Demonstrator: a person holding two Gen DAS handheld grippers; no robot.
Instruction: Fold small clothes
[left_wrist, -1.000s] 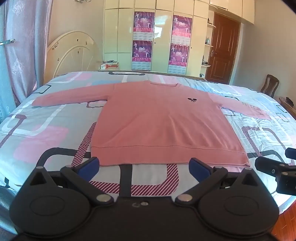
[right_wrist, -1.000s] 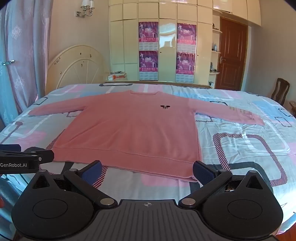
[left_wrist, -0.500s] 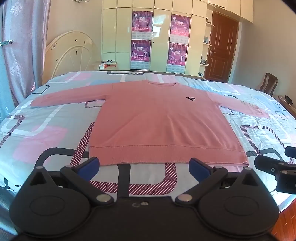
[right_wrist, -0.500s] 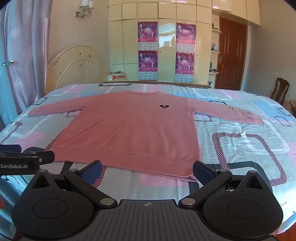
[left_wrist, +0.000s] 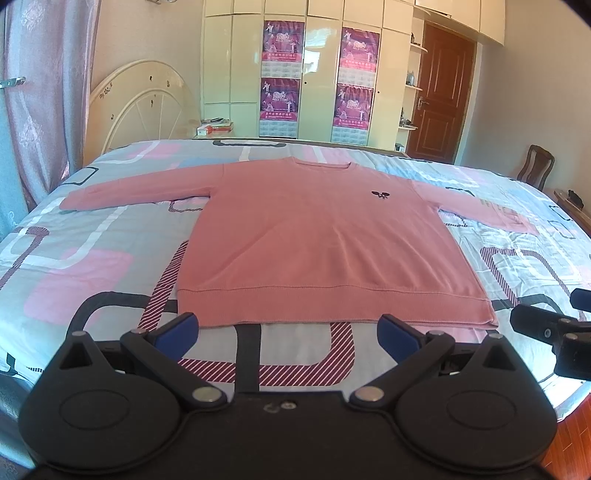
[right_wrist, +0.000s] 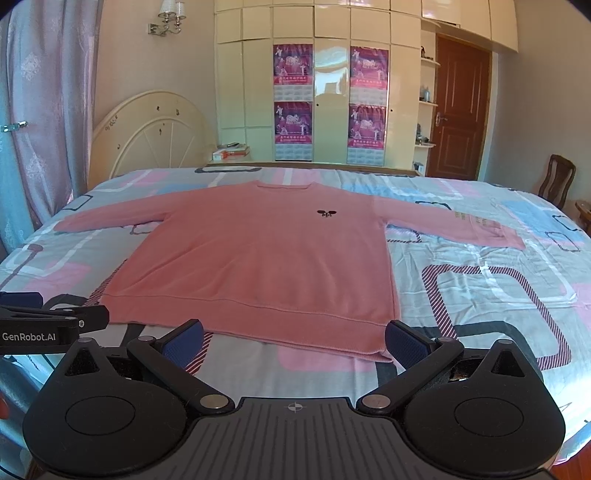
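Looking across the last second, you have changed almost nothing: both views slide only slightly, and the pink sweater (left_wrist: 325, 240) lies just where it did, flat and face up on the patterned bedspread (left_wrist: 85, 258), sleeves stretched out to either side, collar toward the far wardrobe (right_wrist: 332, 92), ribbed hem nearest you. Your left gripper (left_wrist: 288, 328) hovers just short of the hem with its blue pads (left_wrist: 177, 328) spread wide and nothing between them; your right gripper (right_wrist: 295, 338) is likewise spread and empty, its right pad close by the hem's right corner (right_wrist: 380, 354). Neither claw touches the cloth as far as these views show. That small drift means, in my judgement, that you are only lining up and the folding proper has not begun, since no edge is lifted and no crease is made. The garment is already smoothed, so the likely first move is to pinch a sleeve or a hem corner; expect soft knit to sag and drag, so take both layers cleanly before you lift.
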